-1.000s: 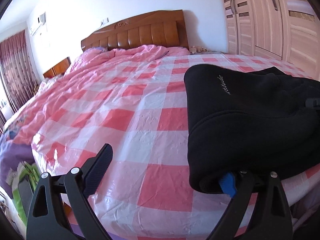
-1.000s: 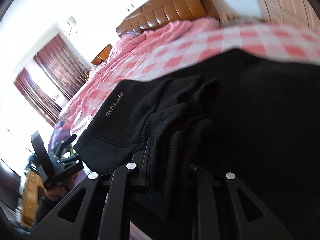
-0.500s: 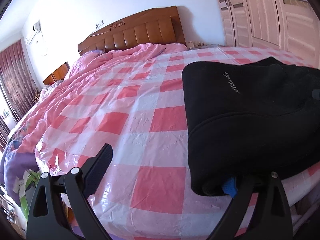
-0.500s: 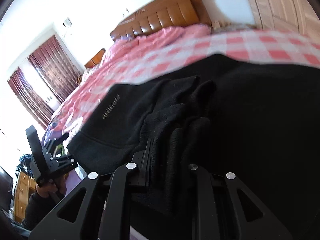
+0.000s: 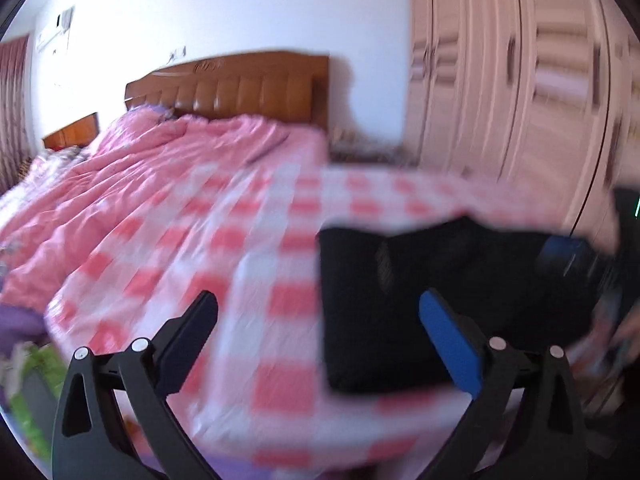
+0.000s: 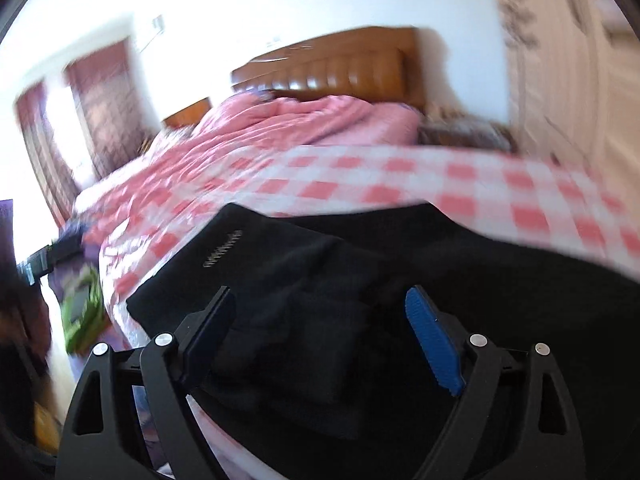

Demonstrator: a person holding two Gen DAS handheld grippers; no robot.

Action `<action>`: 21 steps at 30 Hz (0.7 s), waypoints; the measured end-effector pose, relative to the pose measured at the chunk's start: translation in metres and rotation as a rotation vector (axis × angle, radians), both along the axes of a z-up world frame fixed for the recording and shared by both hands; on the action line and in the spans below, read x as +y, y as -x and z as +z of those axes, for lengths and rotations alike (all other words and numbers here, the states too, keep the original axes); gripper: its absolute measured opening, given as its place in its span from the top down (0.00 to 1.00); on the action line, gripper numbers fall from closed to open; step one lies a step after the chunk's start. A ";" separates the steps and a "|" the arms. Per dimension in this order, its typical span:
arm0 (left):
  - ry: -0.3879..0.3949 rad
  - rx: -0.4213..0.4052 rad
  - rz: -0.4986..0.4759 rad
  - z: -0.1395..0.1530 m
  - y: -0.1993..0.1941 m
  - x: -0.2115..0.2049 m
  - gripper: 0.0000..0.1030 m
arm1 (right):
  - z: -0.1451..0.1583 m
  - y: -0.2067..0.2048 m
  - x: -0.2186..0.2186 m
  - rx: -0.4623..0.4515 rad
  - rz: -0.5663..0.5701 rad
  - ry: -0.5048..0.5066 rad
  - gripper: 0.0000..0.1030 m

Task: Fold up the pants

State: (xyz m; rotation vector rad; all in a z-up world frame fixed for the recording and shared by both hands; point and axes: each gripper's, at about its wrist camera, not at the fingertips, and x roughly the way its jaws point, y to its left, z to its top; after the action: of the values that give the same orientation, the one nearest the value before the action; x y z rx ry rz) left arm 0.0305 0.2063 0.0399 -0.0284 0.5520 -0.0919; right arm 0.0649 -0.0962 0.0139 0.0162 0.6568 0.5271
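Note:
Black folded pants [image 5: 440,300] lie on the near right part of a bed with a pink-and-white checked cover [image 5: 248,248]. They also fill the lower part of the right wrist view [image 6: 360,292], with small grey lettering near their left edge. My left gripper [image 5: 320,316] is open and empty, held back from the bed's near edge, its right finger in front of the pants. My right gripper [image 6: 320,316] is open and empty, just above the pants. Both views are motion-blurred.
A wooden headboard [image 5: 240,84] and a bunched pink duvet [image 5: 168,148] are at the far end of the bed. Pale wardrobe doors [image 5: 520,92] stand on the right. Dark red curtains [image 6: 96,108] hang at the far left. A green item [image 6: 84,308] lies by the bed's left side.
My right gripper has opened and let go of the pants. Both grippers have pulled back from the pants, which now lie flat on the bed.

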 end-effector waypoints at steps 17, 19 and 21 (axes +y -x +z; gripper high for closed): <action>-0.031 0.242 -0.113 -0.093 -0.090 -0.062 0.09 | -0.063 -0.008 0.034 0.062 0.077 0.171 0.14; -0.008 0.168 -0.116 -0.064 -0.084 -0.064 0.08 | -0.064 -0.007 0.035 0.060 0.076 0.169 0.14; 0.018 0.099 -0.143 -0.039 -0.085 -0.070 0.02 | -0.064 -0.008 0.036 0.060 0.069 0.170 0.14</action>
State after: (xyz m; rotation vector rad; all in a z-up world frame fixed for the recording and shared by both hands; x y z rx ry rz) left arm 0.1156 0.1358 0.0014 -0.0111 0.6520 -0.2358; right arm 0.0730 -0.0603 -0.0497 -0.1514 0.7616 0.5373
